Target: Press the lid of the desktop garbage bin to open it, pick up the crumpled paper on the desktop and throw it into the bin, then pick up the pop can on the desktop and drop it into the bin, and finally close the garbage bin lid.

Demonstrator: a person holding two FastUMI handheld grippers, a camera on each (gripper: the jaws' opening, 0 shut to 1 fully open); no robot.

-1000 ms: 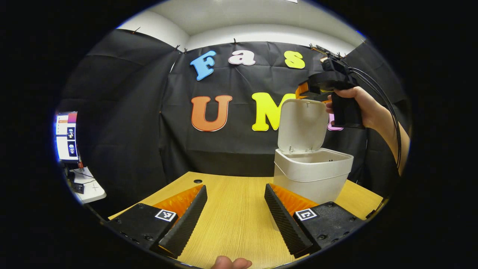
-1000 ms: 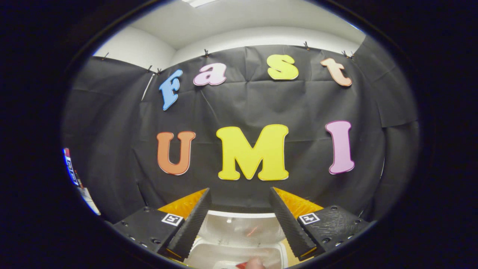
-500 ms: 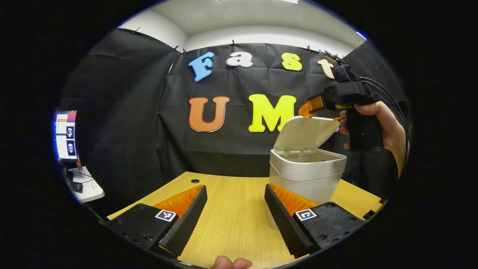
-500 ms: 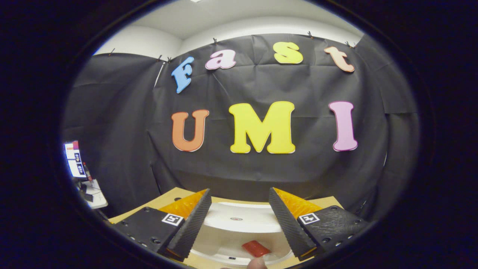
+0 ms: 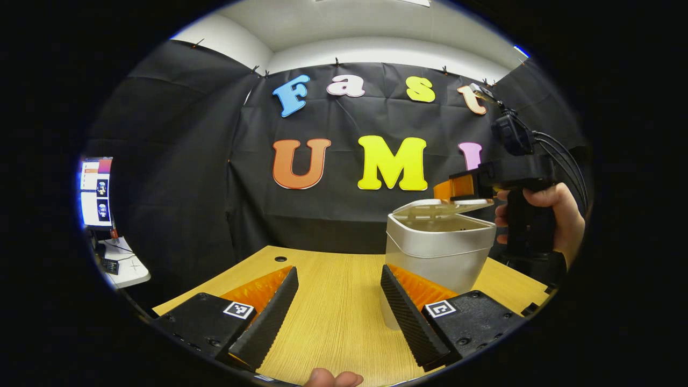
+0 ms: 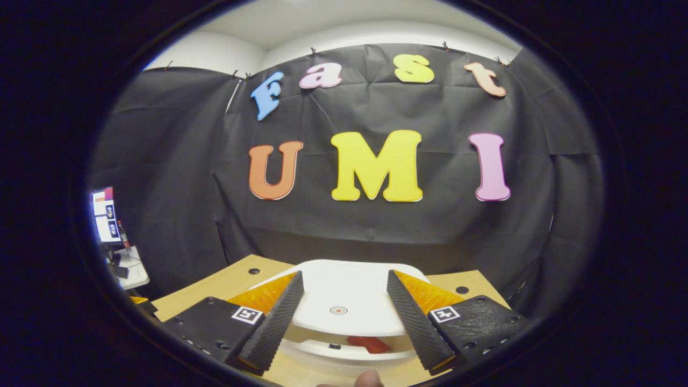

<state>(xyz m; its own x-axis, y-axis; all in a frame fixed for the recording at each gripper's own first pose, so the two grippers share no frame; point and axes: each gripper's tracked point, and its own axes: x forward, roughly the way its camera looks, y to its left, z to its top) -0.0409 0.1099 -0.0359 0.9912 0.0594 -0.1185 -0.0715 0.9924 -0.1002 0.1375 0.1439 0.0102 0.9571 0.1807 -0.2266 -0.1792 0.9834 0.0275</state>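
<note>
Bin [image 5: 438, 252]: in the left gripper view its lower right is hidden behind that gripper's right finger [image 5: 411, 314].
Bin inside: in the right gripper view the lid [image 6: 344, 301] covers most of it; a red patch [image 6: 369, 344] shows in the gap, too little to tell what it is.
Right gripper [image 5: 457, 188]: in the left gripper view its tips meet the lid; contact unclear.
Monitor [image 5: 95, 192]: cut by the edge, blurred.
Table [image 5: 333, 317]: near edge cut off.

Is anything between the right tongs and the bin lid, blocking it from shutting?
Nothing visible. The right tongs sit open directly over the lid, which is nearly down on the bin; only a narrow gap remains.
</note>
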